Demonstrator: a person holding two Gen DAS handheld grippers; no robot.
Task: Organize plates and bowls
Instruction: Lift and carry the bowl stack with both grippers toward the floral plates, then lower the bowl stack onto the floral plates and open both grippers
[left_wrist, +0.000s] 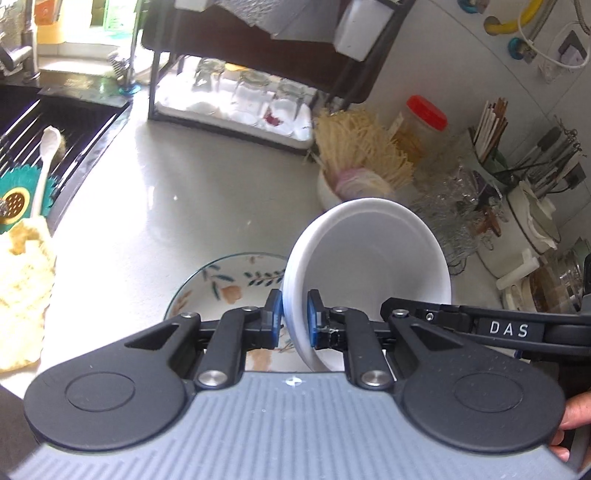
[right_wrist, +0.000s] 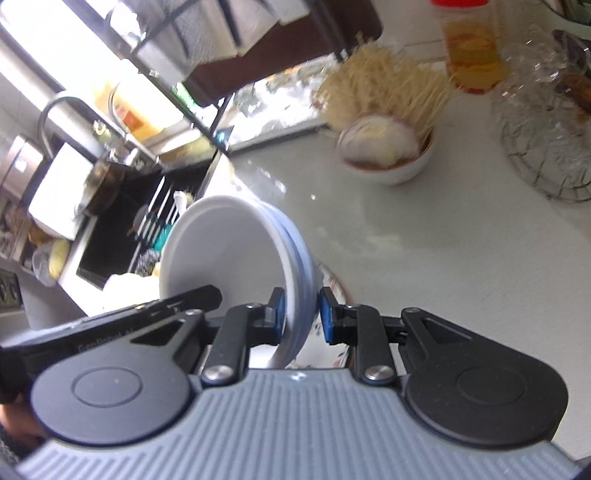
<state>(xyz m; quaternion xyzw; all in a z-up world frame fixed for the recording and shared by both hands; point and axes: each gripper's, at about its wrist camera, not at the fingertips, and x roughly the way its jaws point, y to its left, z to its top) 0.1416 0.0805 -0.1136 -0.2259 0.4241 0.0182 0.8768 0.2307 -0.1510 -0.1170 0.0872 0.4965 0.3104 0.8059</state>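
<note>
A white bowl (left_wrist: 373, 258) is held tilted above a floral plate (left_wrist: 225, 284) that lies on the pale counter. My left gripper (left_wrist: 294, 314) is shut on the bowl's left rim, one pad on each side of the wall. In the right wrist view the same white bowl (right_wrist: 229, 251) shows with its rim between the pads of my right gripper (right_wrist: 301, 314). The left pad touches the inside; a narrow gap shows at the right pad. A sliver of the floral plate (right_wrist: 334, 286) shows under the bowl.
A bowl with onion and dry noodles (left_wrist: 354, 166) stands behind. A black dish rack with glasses (left_wrist: 251, 92) is at the back, the sink (left_wrist: 44, 122) at the left, a wire basket (left_wrist: 454, 221) and utensil holders (left_wrist: 532, 177) at the right. A yellow cloth (left_wrist: 22, 280) lies left.
</note>
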